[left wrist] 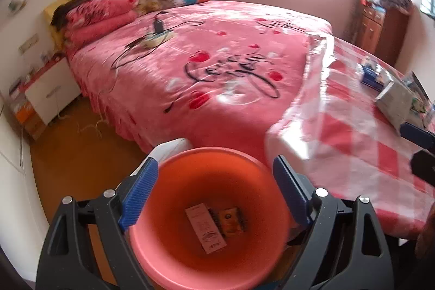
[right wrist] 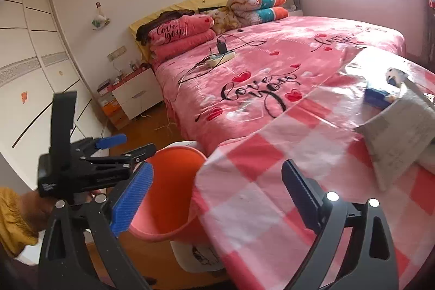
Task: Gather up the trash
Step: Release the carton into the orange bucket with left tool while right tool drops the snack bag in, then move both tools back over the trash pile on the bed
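An orange bin (left wrist: 212, 211) stands on the floor beside the checked table (left wrist: 361, 143). A white paper slip (left wrist: 205, 230) and a brown wrapper (left wrist: 229, 218) lie at its bottom. My left gripper (left wrist: 214, 189) is open and empty right above the bin mouth. It also shows in the right wrist view (right wrist: 119, 151), left of the bin (right wrist: 168, 192). My right gripper (right wrist: 214, 197) is open and empty over the table's near edge (right wrist: 255, 181). A grey packet (right wrist: 397, 137) and a blue box (right wrist: 376, 97) lie on the table at the right.
A bed with a pink cover (right wrist: 272, 72) fills the middle, with a power strip and cables (right wrist: 220, 56) on it. A white nightstand (right wrist: 133, 97) stands left of the bed, a wardrobe (right wrist: 35, 67) on the left wall, a brown cabinet (left wrist: 380, 29) far right.
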A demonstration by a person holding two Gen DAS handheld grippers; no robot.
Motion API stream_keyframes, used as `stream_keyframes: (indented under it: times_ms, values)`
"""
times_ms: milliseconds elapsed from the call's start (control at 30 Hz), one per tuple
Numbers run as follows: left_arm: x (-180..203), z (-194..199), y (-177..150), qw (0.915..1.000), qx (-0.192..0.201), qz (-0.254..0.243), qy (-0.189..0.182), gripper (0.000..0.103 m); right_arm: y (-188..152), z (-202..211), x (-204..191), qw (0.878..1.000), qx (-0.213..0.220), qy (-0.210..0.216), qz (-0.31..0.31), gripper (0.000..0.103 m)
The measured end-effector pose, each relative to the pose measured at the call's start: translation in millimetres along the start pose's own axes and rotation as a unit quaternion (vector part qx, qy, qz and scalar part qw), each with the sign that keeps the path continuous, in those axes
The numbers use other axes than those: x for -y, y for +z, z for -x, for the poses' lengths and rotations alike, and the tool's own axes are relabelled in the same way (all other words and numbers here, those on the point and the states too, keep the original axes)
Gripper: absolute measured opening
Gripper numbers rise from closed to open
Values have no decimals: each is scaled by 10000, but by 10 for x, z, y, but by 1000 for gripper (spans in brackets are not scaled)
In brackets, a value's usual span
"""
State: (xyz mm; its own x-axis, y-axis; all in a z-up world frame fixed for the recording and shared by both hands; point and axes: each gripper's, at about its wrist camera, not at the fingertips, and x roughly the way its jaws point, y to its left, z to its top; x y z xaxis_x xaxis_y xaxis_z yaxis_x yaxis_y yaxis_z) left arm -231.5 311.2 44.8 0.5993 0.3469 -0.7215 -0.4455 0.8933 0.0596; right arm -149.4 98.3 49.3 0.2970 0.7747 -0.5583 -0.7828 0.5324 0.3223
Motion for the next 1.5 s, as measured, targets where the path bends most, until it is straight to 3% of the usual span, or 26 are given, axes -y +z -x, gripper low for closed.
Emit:
stream_keyframes:
  times_ms: [200, 433, 567, 700, 833, 1033, 1200, 1367, 1500]
  values:
    - [574, 131, 267, 9991, 131, -406, 18, 87, -15, 332, 327, 9989, 284, -238, -296, 95]
    - [1062, 149, 336, 9968, 31, -673, -430, 87, -49, 808, 763, 9900, 786, -825, -832, 96]
    - [1360, 185, 377, 9915, 281, -1095, -642, 87, -94, 995, 948, 9819, 923, -1333, -977, 96]
    - [1755, 246, 504, 9794, 422, -1502, -1280, 87, -145, 1231, 1120, 9667, 1242, -1863, -1236, 96]
    - [2193, 232, 580, 9642, 491, -1912, -1771, 86, -206, 1548, 1372, 9406, 1620, -2543, -1562, 96]
    - [2789, 114, 618, 9423, 509, -2453, -2223, 86, -318, 1730, 1953, 9176, 1499, -3045, -2068, 96]
    - [3129, -74, 668, 9292, 406, -2845, -2323, 86, -474, 1790, 2495, 9067, 1231, -3074, -2611, 96]
    - [3252, -281, 709, 9234, 239, -3056, -2309, 86, -534, 1771, 2793, 9133, 1233, -2467, -2997, 96]
    - [3297, -475, 731, 9190, 74, -3244, -2239, 86, -490, 1688, 2813, 9182, 1174, -2451, -2880, 96]
